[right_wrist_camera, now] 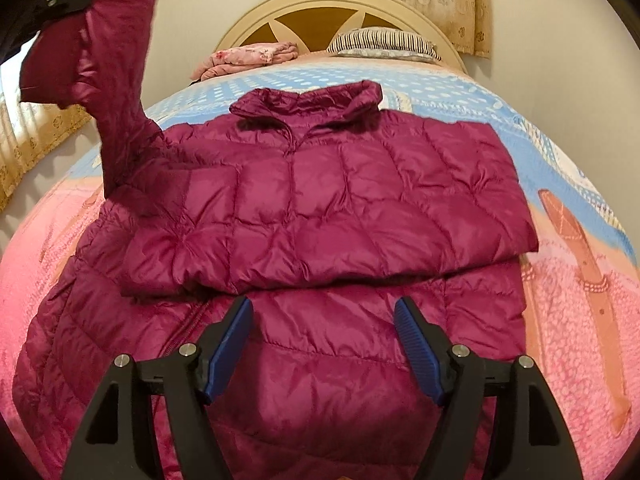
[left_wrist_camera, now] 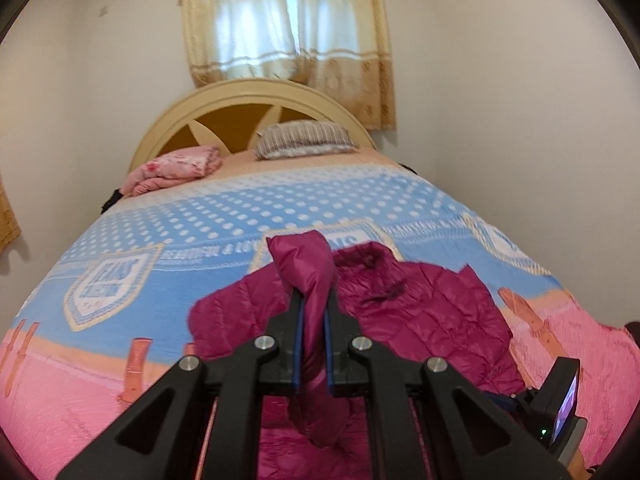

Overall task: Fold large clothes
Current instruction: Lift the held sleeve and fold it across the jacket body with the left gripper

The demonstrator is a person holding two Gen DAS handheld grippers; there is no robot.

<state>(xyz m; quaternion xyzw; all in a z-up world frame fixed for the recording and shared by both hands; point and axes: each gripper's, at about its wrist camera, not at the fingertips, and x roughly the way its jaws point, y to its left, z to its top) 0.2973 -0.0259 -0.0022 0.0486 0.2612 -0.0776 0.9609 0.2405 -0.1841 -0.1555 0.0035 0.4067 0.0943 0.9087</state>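
Observation:
A magenta quilted puffer jacket (right_wrist_camera: pixel 320 200) lies on the bed, collar toward the headboard, with one sleeve folded across its chest. My left gripper (left_wrist_camera: pixel 314 300) is shut on the other sleeve (left_wrist_camera: pixel 308 268) and holds it raised above the bed; the lifted sleeve also shows in the right wrist view (right_wrist_camera: pixel 104 80) at the upper left, with the left gripper (right_wrist_camera: pixel 70 2) at its cuff. My right gripper (right_wrist_camera: pixel 324 312) is open and empty, hovering just above the jacket's lower part. The jacket also shows in the left wrist view (left_wrist_camera: pixel 420 304).
The bed has a blue, white-dotted and pink blanket (left_wrist_camera: pixel 200 216). A folded pink floral blanket (left_wrist_camera: pixel 176 172) and a striped pillow (left_wrist_camera: pixel 304 140) lie by the cream headboard (left_wrist_camera: pixel 240 96). A curtained window (left_wrist_camera: pixel 280 20) is behind. White walls flank the bed. The right gripper's body (left_wrist_camera: pixel 560 404) shows at lower right.

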